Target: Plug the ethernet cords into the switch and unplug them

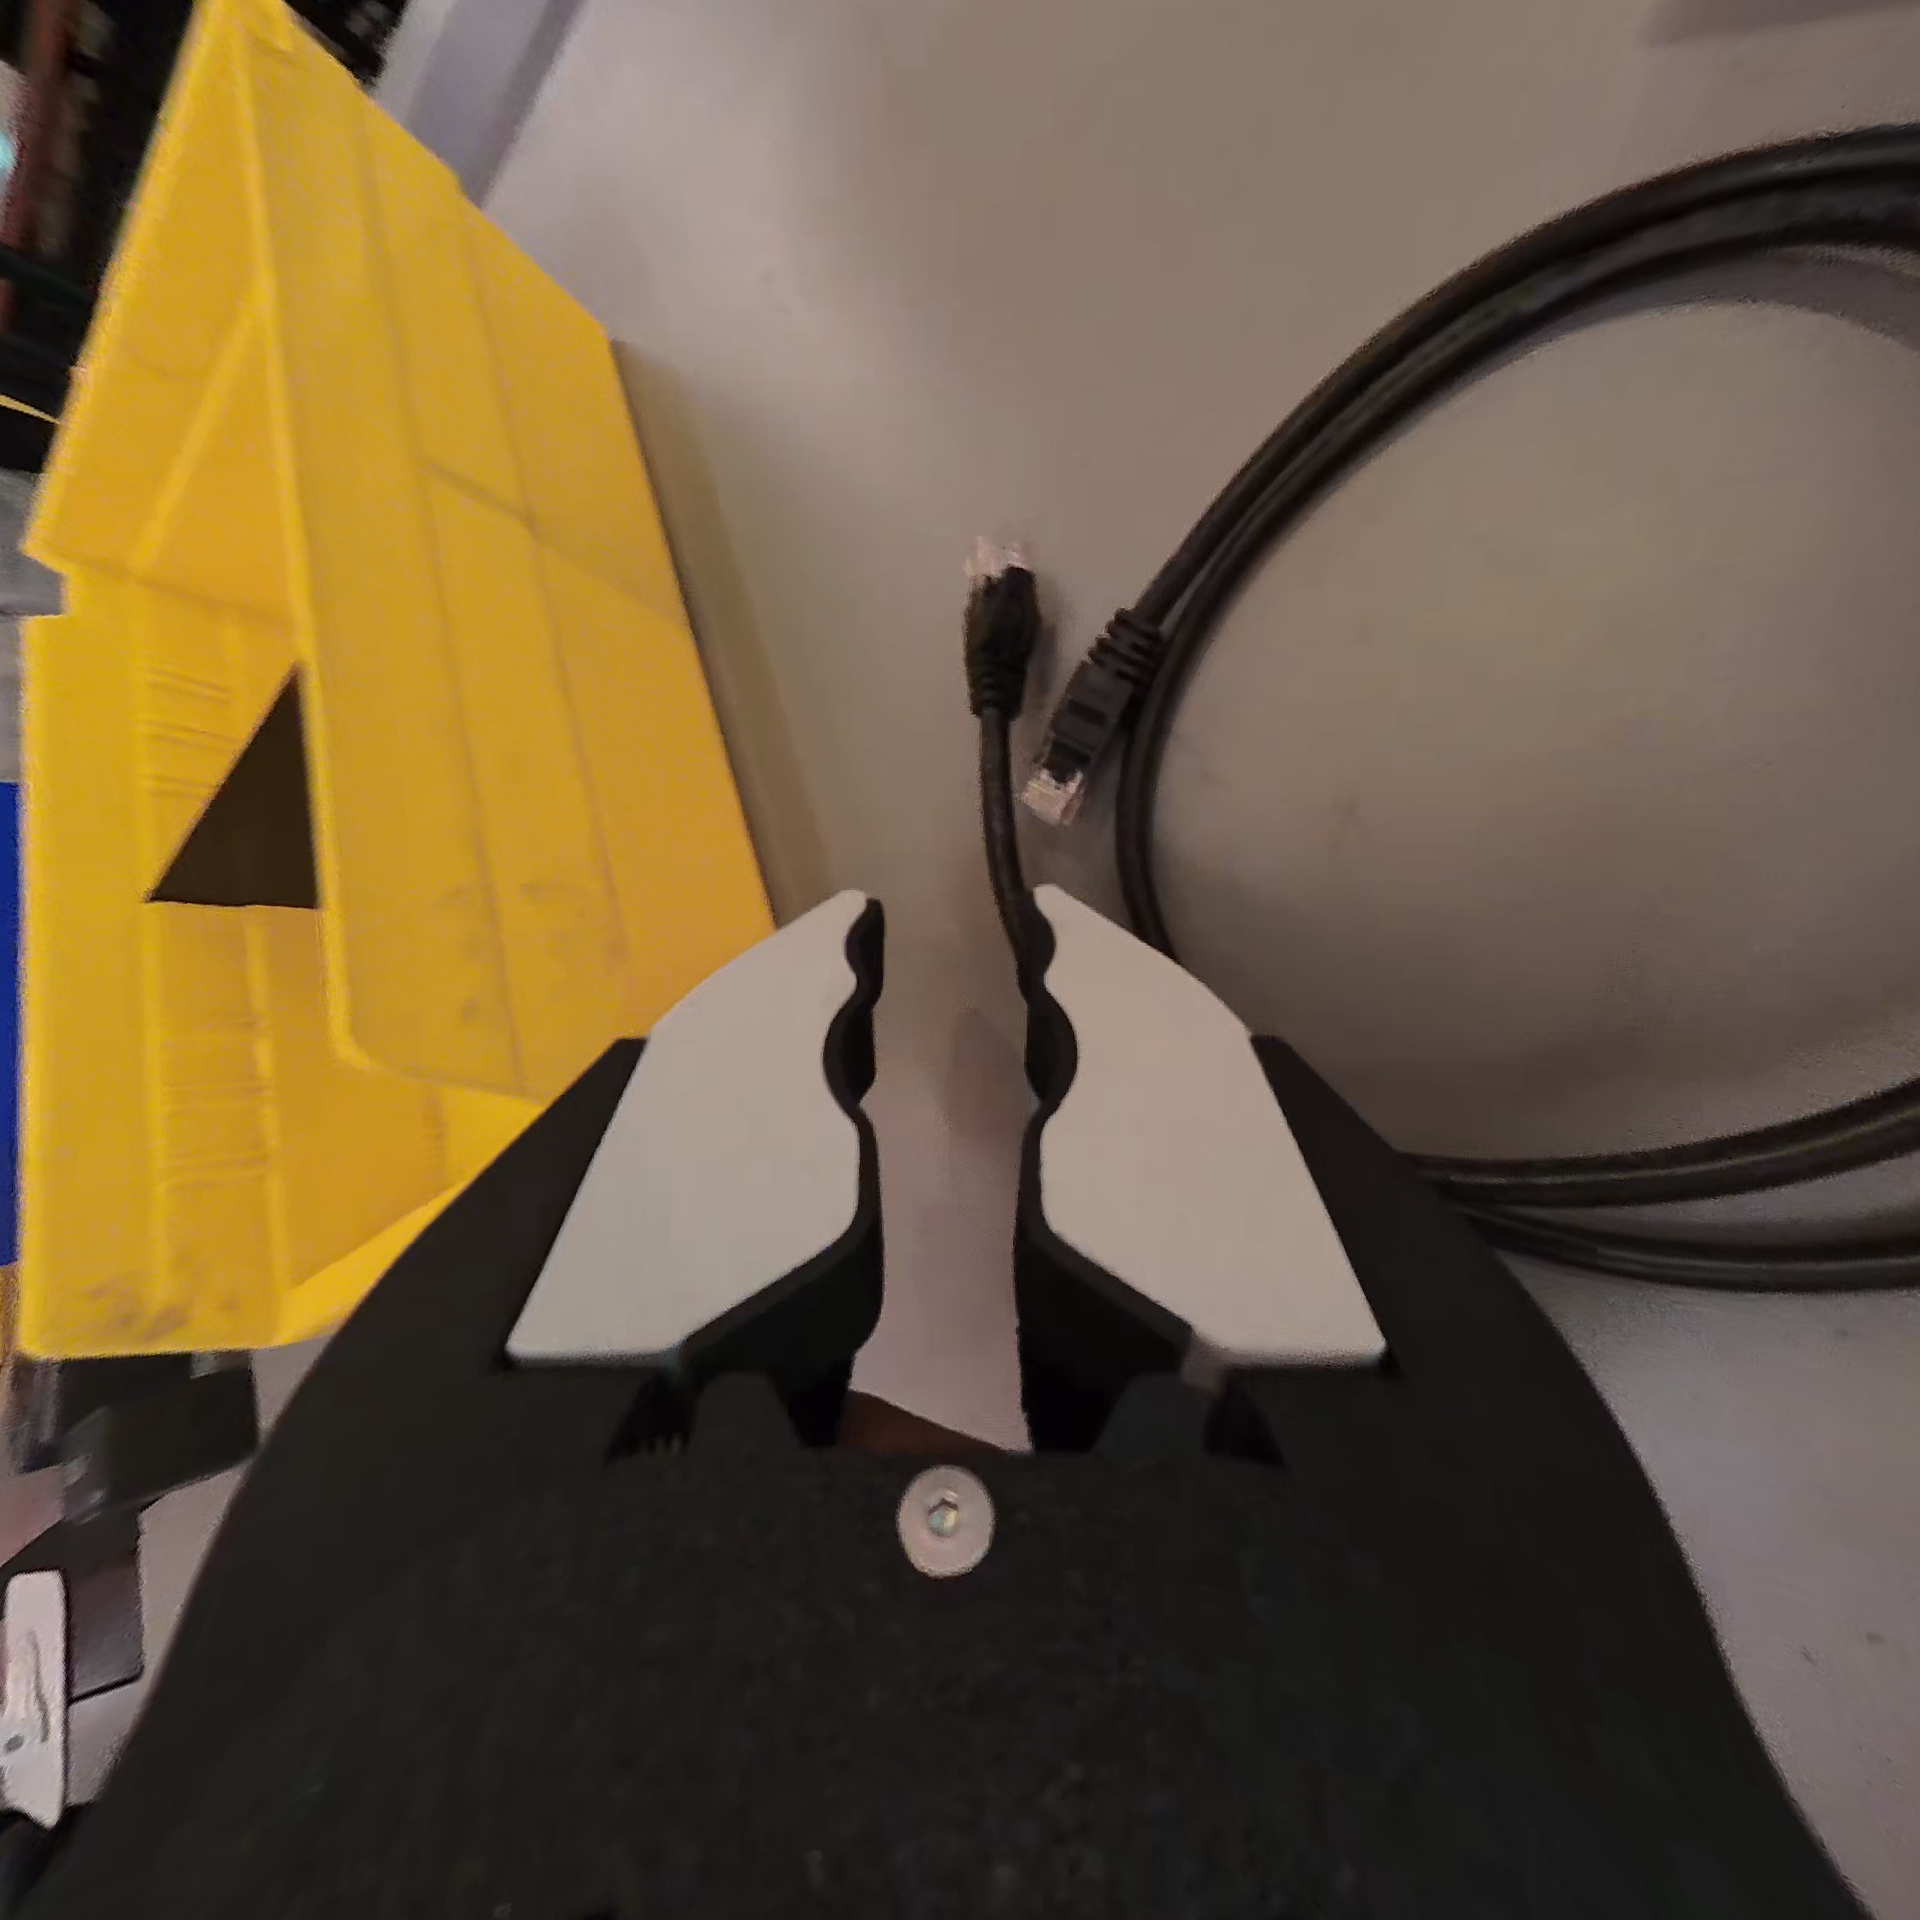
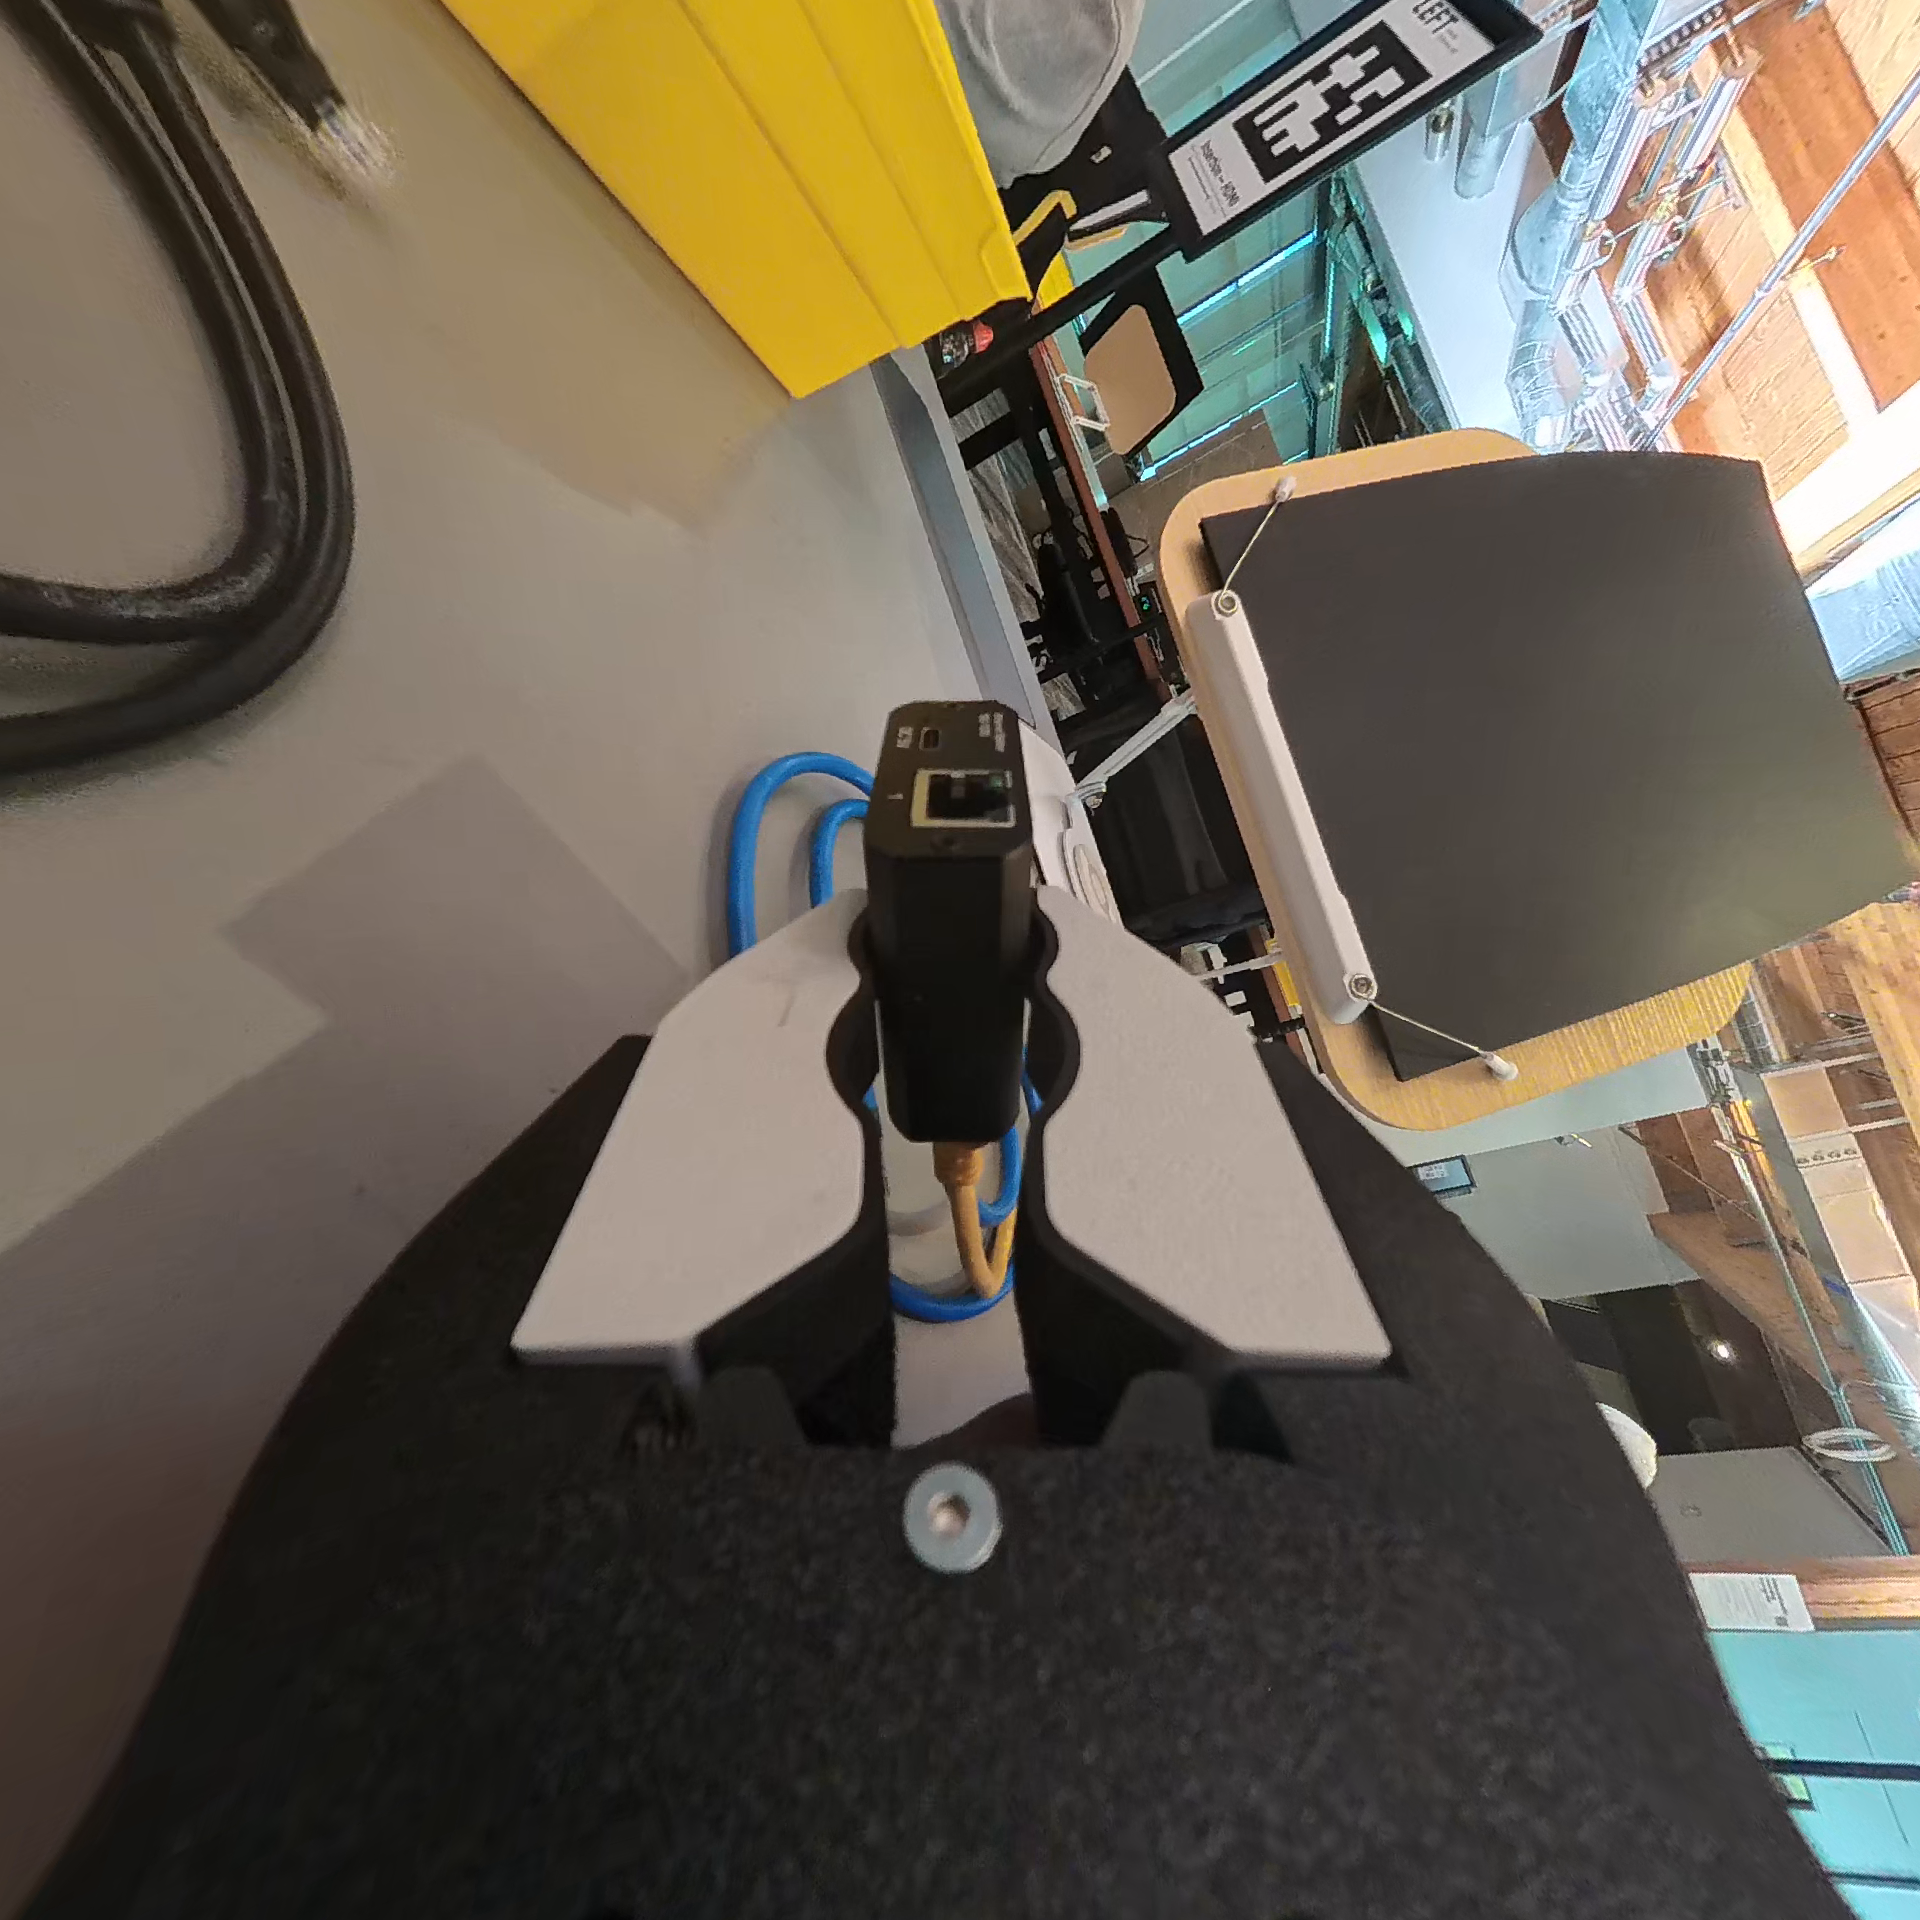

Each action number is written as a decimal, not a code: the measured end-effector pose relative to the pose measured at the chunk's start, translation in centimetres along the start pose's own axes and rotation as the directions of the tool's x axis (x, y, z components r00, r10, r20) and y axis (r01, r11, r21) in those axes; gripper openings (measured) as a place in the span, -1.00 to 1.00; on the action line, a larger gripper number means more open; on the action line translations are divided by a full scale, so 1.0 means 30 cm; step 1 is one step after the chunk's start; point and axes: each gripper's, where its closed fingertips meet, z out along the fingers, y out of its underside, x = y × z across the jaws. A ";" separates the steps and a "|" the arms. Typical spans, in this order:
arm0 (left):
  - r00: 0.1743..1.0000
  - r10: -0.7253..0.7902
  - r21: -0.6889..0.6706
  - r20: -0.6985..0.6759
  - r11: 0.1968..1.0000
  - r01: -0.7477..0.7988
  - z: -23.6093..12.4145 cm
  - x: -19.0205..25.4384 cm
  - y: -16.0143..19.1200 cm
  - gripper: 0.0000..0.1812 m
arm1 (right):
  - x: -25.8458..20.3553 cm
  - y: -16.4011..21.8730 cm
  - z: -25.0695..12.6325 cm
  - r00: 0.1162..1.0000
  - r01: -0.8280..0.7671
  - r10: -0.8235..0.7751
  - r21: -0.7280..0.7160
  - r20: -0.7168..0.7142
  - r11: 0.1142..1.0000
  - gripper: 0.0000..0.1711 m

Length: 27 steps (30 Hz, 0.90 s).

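Your right claw (image 2: 951, 971) clamps the switch (image 2: 945, 935) port-forward so it's steady; left claw (image 1: 956, 966) gapes empty, cord (image 1: 1000, 748) brushing one finger.

An open-plan office or lab workspace: beyond the pale grey worktop (image 2: 540, 582), past its yellow storage bin (image 2: 790, 177), stand rows of desks (image 2: 1081, 582) and a plywood chair (image 2: 1132, 374), with exposed ceiling ducts (image 2: 1579, 208) and timber panelling (image 2: 1787, 239) farther off.

One yellow bin (image 1: 343, 644), one black switch (image 2: 951, 935), two black plugs (image 1: 1000, 634) (image 1: 1091, 717), one blue cord (image 2: 790, 831), one yellow cord (image 2: 977, 1216).
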 end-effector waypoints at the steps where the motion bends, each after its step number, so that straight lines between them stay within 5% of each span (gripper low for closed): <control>1: 1.000 -0.002 0.009 0.021 1.000 0.002 -0.008 -0.011 -0.009 -0.74 | -0.001 0.000 0.000 1.000 0.001 -0.001 0.000 0.001 1.000 -0.73; 11: 0.997 -0.042 -0.115 -0.057 0.993 0.036 0.044 0.009 0.005 -0.60 | -0.004 0.001 0.001 1.000 0.001 -0.001 -0.003 0.006 1.000 -0.73; 15: 0.997 -0.008 -0.144 -0.078 0.990 -0.004 0.076 0.034 0.029 -0.93 | -0.001 0.001 0.001 1.000 0.000 0.000 -0.003 0.005 1.000 -0.72; 20: 0.991 0.072 -0.110 -0.115 0.990 -0.085 0.071 0.042 0.030 -0.94 | -0.002 -0.002 0.001 1.000 0.003 -0.003 -0.001 0.006 1.000 -0.73; 27: 0.964 -0.091 -0.038 -0.250 0.996 0.084 -0.001 -0.015 -0.011 -0.95 | 0.006 -0.009 -0.002 1.000 0.004 -0.004 0.011 -0.006 1.000 -0.72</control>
